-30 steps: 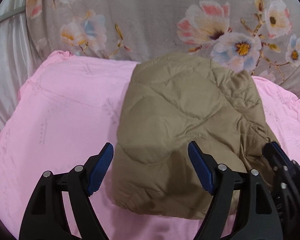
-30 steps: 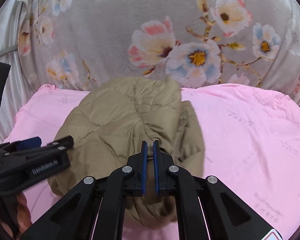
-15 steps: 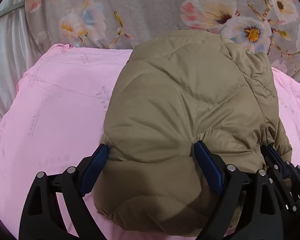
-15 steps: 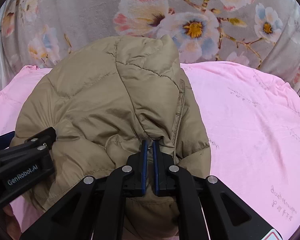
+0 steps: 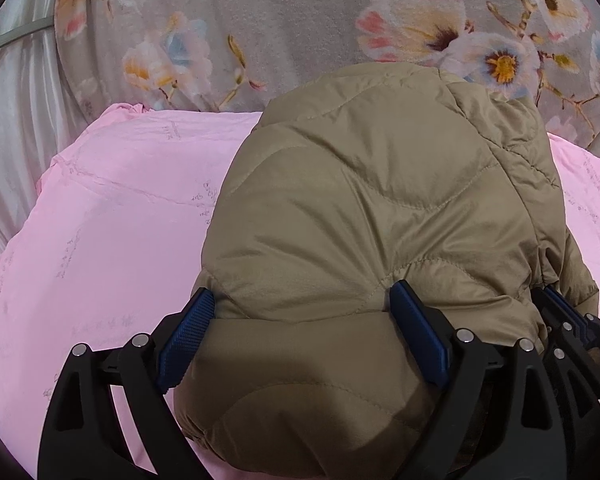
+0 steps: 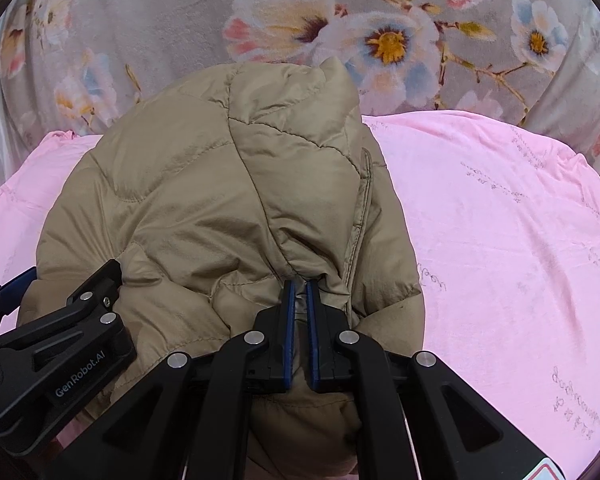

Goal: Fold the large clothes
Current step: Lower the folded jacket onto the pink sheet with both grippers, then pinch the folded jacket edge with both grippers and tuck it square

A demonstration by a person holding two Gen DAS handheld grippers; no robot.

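Observation:
A tan quilted puffer jacket [image 5: 372, 208] lies bunched in a folded mound on the pink sheet [image 5: 112, 216]; it also shows in the right wrist view [image 6: 228, 192]. My left gripper [image 5: 300, 320] is open, its blue pads wide apart on either side of the jacket's near fold, pressed against it. My right gripper [image 6: 299, 292] is shut on a pinch of the jacket's fabric near its right edge. The left gripper's body [image 6: 60, 352] shows at the lower left of the right wrist view, and the right gripper [image 5: 572, 332] at the lower right of the left wrist view.
A grey floral blanket [image 5: 300, 20] rises behind the jacket, also in the right wrist view [image 6: 380, 20]. Bare pink sheet [image 6: 520, 240] spreads to the right of the jacket. A pale curtain [image 5: 12, 92] hangs at the far left.
Both grippers have moved forward and down onto the jacket, which now looms larger. The left gripper's pads, earlier short of the fold, now straddle it. The right stays shut on fabric.

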